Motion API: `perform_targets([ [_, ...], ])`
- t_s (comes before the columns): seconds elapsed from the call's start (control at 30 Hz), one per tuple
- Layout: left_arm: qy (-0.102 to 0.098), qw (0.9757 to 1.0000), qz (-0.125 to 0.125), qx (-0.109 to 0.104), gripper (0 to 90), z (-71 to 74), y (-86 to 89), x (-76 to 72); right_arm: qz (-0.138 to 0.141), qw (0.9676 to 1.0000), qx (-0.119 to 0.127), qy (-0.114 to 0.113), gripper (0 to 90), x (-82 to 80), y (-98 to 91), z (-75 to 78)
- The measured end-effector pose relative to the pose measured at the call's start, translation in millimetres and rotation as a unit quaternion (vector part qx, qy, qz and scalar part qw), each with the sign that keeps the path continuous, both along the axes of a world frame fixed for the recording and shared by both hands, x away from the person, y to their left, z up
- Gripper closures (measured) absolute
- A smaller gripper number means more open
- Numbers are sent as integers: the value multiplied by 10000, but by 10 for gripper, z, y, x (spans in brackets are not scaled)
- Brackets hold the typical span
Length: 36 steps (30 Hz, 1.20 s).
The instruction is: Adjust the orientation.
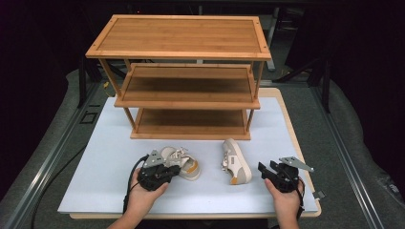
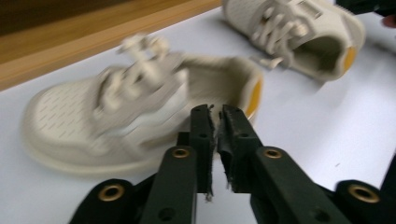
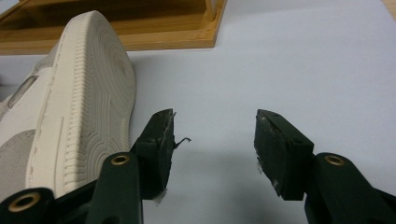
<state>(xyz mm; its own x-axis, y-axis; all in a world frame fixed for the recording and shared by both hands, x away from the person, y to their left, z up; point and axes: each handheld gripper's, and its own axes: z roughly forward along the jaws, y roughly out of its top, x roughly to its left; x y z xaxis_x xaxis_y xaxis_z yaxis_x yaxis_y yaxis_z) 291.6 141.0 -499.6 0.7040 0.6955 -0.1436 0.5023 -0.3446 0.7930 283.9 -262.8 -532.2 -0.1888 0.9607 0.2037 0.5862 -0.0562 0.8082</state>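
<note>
Here the left gripper, jaws clenched empty, sits at the upright shoe's heel; right gripper released beside the tipped shoe.

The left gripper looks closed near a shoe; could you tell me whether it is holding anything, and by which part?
The left gripper is shut at the heel collar of the near shoe; whether the rim is pinched cannot be told. The right gripper is open, holding nothing.

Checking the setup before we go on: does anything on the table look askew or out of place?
Yes. The right shoe lies tipped on its side, sole facing the open right gripper. The left shoe sits upright by the shut left gripper. The rack holds nothing.
</note>
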Motion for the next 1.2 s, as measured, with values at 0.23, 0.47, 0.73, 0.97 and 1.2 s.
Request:
perform_targets([
  [0.23, -56, 10000, -56, -51, 684, 25, -259, 74, -18, 10000, -2, -5, 477, -8, 22, 5],
  [0.47, 49, 9999, -126, 45, 650, -12, -464, 180, -43, 10000, 22, 21, 477, 5, 0, -8],
  [0.73, 244, 9996, -169, 15, 704, -87, -469, 258, -44, 10000, 33, 17, 476, 4, -8, -9],
  [0.97, 340, 9983, -469, 18, 746, -58, -329, 167, -53, 10000, 51, -23, 476, 0, -2, -6],
  [1.2, 369, 9973, -639, -30, 702, -7, -54, -9, -28, 10000, 79, 11, 476, -1, -9, -8],
])
